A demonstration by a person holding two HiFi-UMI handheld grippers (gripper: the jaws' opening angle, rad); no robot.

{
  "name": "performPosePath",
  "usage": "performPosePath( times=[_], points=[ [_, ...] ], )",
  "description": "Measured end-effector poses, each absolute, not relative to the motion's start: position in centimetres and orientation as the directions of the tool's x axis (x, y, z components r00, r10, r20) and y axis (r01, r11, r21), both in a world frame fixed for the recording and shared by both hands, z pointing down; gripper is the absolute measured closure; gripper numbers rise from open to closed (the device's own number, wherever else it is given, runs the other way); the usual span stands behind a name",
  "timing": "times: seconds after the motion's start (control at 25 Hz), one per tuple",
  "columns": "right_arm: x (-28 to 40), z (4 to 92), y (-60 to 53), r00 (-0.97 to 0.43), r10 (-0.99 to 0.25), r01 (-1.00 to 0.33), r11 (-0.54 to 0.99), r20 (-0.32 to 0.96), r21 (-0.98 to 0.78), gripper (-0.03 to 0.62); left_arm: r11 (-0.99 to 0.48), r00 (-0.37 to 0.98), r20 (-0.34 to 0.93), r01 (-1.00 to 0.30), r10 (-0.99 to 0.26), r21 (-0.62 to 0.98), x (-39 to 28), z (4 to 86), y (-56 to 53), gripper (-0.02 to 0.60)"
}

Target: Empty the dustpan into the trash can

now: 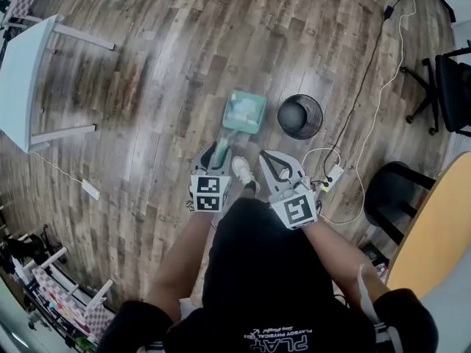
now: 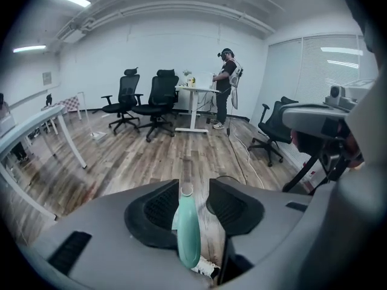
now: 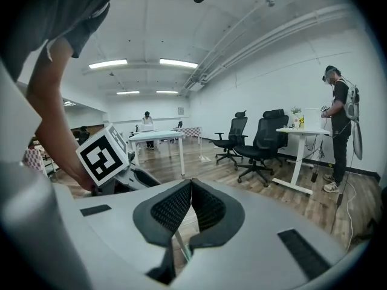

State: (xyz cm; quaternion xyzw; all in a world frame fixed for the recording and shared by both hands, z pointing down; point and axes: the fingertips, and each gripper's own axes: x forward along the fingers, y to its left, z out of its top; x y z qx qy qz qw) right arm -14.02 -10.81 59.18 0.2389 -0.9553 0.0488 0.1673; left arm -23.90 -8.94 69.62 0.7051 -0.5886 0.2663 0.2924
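Observation:
A teal dustpan [image 1: 244,112] rests on the wooden floor just left of a round black mesh trash can [image 1: 299,116]. Its handle [image 1: 221,151] runs back toward me into my left gripper [image 1: 215,160]. In the left gripper view the teal handle [image 2: 188,234] lies between the two dark pads [image 2: 158,213] of the left gripper [image 2: 192,186], with a gap on either side, so the jaws are open around it. My right gripper [image 1: 274,166] hangs to the right of the handle, in front of the can. Its pads [image 3: 170,209] meet, and the right gripper [image 3: 191,183] is shut on nothing.
My shoe [image 1: 243,171] is on the floor between the grippers. A power strip [image 1: 333,173] and cables lie right of the can. A white table [image 1: 22,79] stands left, an office chair [image 1: 449,87], a stool [image 1: 390,190] and a wooden table [image 1: 434,226] right. A person [image 2: 227,86] stands far off.

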Motion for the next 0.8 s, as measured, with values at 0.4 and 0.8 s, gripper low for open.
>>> performPosePath(
  times=[0.4, 0.8],
  points=[
    [-13.6, 61.6, -11.1, -0.798, -0.472, -0.521, 0.853, 0.374, -0.034, 0.569, -0.162, 0.194, 0.795, -0.979, -0.575, 0.122, -23.8, 75.5, -9.8, 0.330],
    [-13.4, 63.9, -11.9, -0.740, -0.533, -0.607, 0.792, 0.410, -0.066, 0.569, -0.181, 0.196, 0.853, -0.976, -0.484, 0.122, -24.2, 79.9, -9.9, 0.319]
  ],
)
